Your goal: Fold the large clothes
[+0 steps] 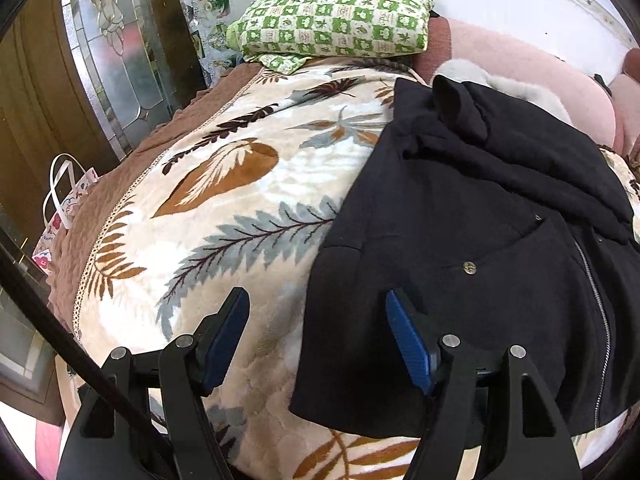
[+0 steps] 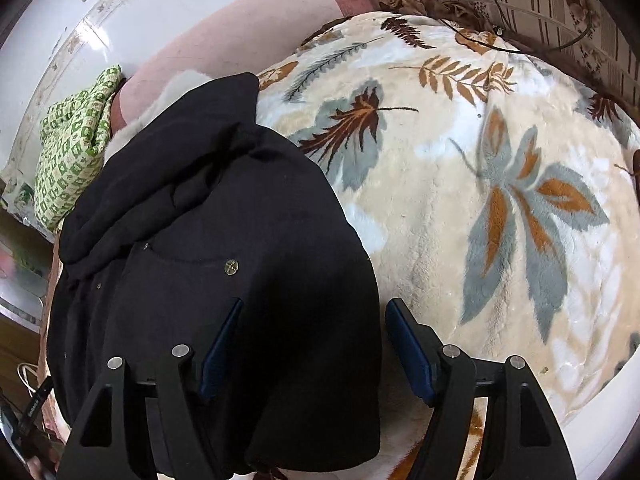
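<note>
Black coat is what we see lying on the leaf-patterned blanket, folded into a thick bundle with a brass snap button on top and a zipper running along its right part in the left wrist view. At its far end a pale furry collar comes out from under the dark cloth.

We see the left gripper with its jaws spread wide; they hold nothing and stand over the coat's left edge, one blue pad above the blanket and the other above the dark cloth. The right gripper is also spread wide and pinches nothing; its left pad is above the coat and its right pad above the blanket, beside the coat's right edge.

Behind the coat lie a green checked cloth and a pink cushion. A small floral gift bag stands beside the bed on the left.
</note>
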`<state>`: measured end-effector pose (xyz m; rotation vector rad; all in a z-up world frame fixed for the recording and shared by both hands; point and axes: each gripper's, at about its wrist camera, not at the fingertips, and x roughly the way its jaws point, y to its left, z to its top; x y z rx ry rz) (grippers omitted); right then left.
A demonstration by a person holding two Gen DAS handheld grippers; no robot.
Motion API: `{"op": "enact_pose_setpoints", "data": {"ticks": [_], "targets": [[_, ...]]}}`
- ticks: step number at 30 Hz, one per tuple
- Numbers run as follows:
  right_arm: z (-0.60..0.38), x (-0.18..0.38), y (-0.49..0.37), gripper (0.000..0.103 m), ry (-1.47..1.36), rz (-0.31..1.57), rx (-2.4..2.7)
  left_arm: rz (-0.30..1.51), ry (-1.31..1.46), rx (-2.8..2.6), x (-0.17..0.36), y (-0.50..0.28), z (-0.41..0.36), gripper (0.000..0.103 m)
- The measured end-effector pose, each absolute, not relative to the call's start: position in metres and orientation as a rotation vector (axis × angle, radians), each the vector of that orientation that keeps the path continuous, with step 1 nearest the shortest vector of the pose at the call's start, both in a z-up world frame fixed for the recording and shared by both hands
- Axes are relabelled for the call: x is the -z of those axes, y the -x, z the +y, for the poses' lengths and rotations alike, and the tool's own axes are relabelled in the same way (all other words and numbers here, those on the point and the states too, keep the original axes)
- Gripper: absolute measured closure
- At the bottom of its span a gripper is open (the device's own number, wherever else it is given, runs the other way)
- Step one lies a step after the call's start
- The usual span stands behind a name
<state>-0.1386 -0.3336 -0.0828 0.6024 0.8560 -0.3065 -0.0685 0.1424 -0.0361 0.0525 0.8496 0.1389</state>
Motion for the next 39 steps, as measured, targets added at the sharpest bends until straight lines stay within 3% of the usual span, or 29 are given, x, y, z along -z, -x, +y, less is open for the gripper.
{"op": "enact_pose_setpoints", "data": {"ticks": [24, 33, 39], "targets": [[-0.335, 0.088, 0.133, 0.022, -0.620, 0.874, 0.259, 0.862, -0.049, -0.148, 0.042, 0.063, 0.148, 0.031], [-0.335, 0.089, 0.134, 0.021, -0.629, 0.873, 0.245, 0.869, 0.219, -0.059, 0.015, 0.040, 0.204, 0.025], [-0.336, 0.090, 0.135, 0.020, -0.645, 0.868, 0.237, 0.965, 0.332, 0.064, 0.031, 0.015, 0.222, 0.024]]}}
